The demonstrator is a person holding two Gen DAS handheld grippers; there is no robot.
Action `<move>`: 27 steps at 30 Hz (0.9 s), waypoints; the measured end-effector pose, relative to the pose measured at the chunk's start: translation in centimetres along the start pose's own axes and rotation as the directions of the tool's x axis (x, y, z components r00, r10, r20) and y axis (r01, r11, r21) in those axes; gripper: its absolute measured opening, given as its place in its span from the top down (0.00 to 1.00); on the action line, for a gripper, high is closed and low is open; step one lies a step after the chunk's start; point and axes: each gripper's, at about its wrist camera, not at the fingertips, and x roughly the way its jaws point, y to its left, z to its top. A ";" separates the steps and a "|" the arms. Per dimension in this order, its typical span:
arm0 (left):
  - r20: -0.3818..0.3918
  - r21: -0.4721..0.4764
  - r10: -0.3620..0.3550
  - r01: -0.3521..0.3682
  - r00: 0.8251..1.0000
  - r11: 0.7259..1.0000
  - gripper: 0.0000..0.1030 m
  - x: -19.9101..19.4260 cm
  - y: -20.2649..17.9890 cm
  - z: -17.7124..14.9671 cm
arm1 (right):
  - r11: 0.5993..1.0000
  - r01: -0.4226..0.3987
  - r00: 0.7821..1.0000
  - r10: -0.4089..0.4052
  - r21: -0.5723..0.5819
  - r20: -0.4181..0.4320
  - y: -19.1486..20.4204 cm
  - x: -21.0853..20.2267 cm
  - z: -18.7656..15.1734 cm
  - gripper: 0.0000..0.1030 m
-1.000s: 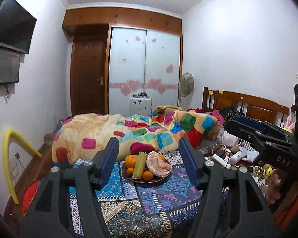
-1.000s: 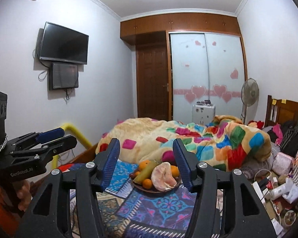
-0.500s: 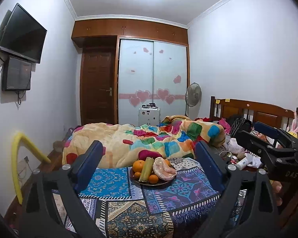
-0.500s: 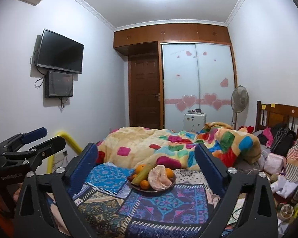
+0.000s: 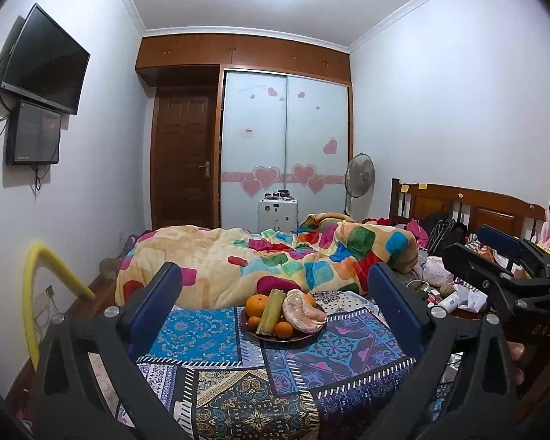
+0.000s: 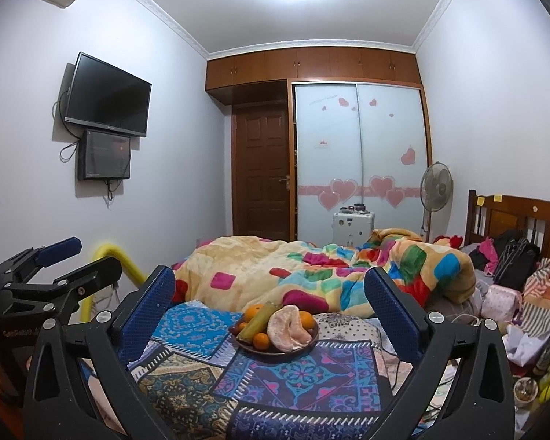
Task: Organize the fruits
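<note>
A dark round plate (image 5: pixel 251 333) (image 6: pixel 304 344) sits on a patterned cloth on the bed. It holds a big orange (image 5: pixel 257 305), small oranges (image 5: pixel 283 329), a green stalk (image 5: pixel 270 311) (image 6: pixel 257 321) and a peeled pomelo (image 5: pixel 303 311) (image 6: pixel 288 328). My left gripper (image 5: pixel 275 282) is open and empty, held back from the plate, which shows between its fingers. My right gripper (image 6: pixel 269 286) is open and empty, likewise back from the plate. Each gripper shows at the edge of the other's view.
A colourful quilt (image 5: pixel 275 256) is heaped behind the plate. The patterned cloth (image 5: pixel 238 377) covers the near bed. Clutter (image 6: pixel 513 304) lies at the right by the wooden headboard (image 5: pixel 469 209). A yellow tube (image 5: pixel 33 293) stands at the left wall.
Both grippers have opened wide from a narrower gap. Both have pulled back and tilted up, so the plate looks smaller and lower.
</note>
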 end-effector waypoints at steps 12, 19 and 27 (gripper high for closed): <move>-0.005 -0.002 0.002 -0.002 1.000 1.000 0.00 0.0 0.1 -0.1 | 1.000 0.017 1.000 -0.017 -0.005 0.015 0.1 -0.4 0.1 0.00; -0.016 -0.006 -0.002 0.002 1.000 1.000 0.00 0.2 -0.1 -0.3 | 1.000 0.021 1.000 -0.021 0.006 0.014 -0.1 -0.6 0.0 0.00; -0.028 -0.004 -0.020 0.020 0.999 1.000 0.00 0.3 -0.4 -0.4 | 1.000 0.024 1.000 -0.024 0.011 0.014 -0.2 -0.7 0.0 0.00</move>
